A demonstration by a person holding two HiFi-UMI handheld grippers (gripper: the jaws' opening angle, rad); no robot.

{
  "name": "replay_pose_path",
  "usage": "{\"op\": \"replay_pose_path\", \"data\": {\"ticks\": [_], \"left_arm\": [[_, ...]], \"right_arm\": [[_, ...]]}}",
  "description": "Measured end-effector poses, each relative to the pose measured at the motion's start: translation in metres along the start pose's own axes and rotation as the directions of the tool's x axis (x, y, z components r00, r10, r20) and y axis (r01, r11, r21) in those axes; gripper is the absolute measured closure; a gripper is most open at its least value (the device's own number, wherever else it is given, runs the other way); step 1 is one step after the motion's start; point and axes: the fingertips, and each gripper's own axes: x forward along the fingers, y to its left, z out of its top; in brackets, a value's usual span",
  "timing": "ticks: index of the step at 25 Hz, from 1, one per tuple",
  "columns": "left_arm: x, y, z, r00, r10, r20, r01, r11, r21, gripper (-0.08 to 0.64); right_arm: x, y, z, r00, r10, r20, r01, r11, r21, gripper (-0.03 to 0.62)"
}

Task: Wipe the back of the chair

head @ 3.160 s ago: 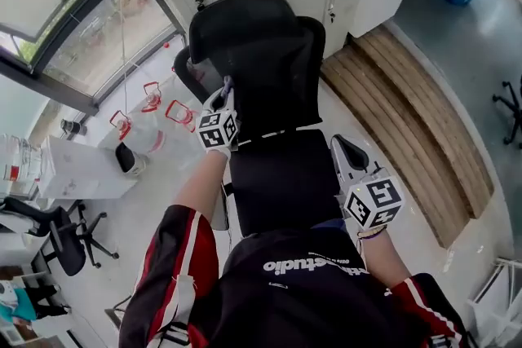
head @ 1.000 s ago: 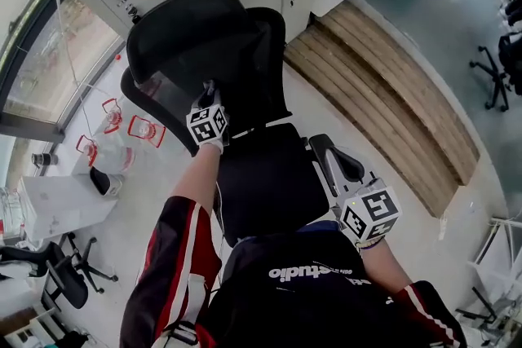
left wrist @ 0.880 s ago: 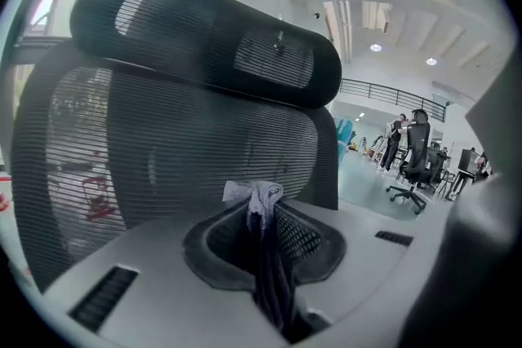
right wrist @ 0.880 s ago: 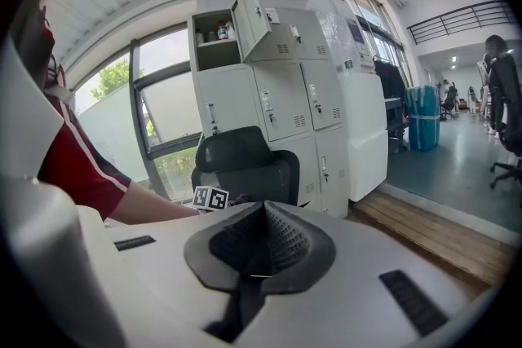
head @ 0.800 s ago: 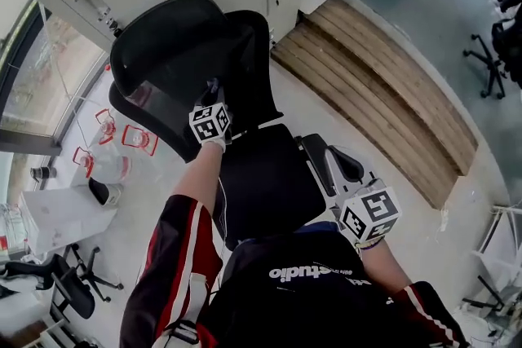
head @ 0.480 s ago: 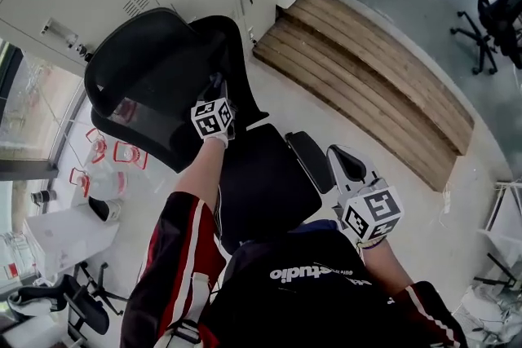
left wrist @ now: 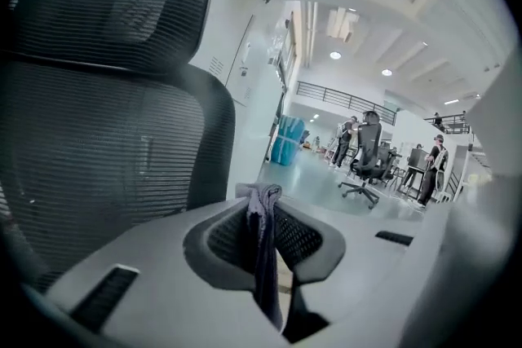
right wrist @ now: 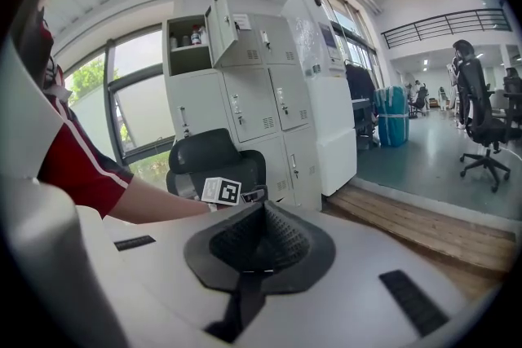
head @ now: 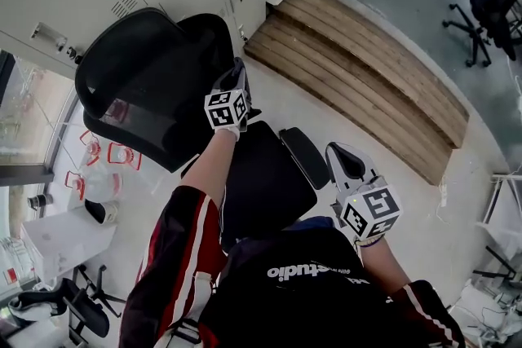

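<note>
2 fingers of the left gripper [head: 237, 71] clench a grey cloth [left wrist: 263, 248] beside the chair back [head: 139, 85]. On the right gripper [head: 340, 154] they are pressed together, empty.

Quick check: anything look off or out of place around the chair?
One locker door behind the chair hangs open. Otherwise nothing odd: chair looks intact, cloth pinched in the left tool.

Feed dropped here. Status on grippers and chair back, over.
Left gripper shut on cloth, at edge of chair back, contact unclear. Right gripper shut, empty, off by the seat. Nothing in the way.
</note>
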Motion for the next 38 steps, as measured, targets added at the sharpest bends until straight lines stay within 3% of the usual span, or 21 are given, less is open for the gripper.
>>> {"op": "replay_pose_path", "data": {"ticks": [5, 16, 22, 28, 34, 38], "left_arm": [[-0.044, 0.003, 0.005, 1.000, 0.008, 0.016, -0.009, 1.000, 0.019, 0.497], [-0.215, 0.082, -0.019, 0.977, 0.208, 0.041, -0.207, 0.978, -0.035, 0.496], [-0.316, 0.141, -0.044, 0.934, 0.355, 0.034, -0.352, 0.934, -0.066, 0.497], [-0.400, 0.191, -0.081, 0.882, 0.472, 0.001, -0.469, 0.877, -0.102, 0.497], [-0.435, 0.231, -0.118, 0.845, 0.532, -0.046, -0.534, 0.837, -0.118, 0.497], [-0.435, 0.254, -0.135, 0.837, 0.541, -0.079, -0.547, 0.830, -0.110, 0.496]], "right_arm": [[-0.006, 0.029, 0.004, 0.998, 0.063, 0.013, -0.063, 0.998, -0.031, 0.577], [-0.021, 0.138, -0.002, 0.967, 0.254, 0.013, -0.251, 0.961, -0.114, 0.577], [-0.024, 0.197, -0.016, 0.939, 0.343, -0.013, -0.342, 0.928, -0.147, 0.577], [-0.014, 0.234, -0.039, 0.924, 0.377, -0.055, -0.381, 0.909, -0.168, 0.577], [0.010, 0.243, -0.057, 0.925, 0.374, -0.072, -0.381, 0.906, -0.186, 0.577], [0.019, 0.246, -0.066, 0.926, 0.363, -0.100, -0.376, 0.908, -0.187, 0.577]]}}
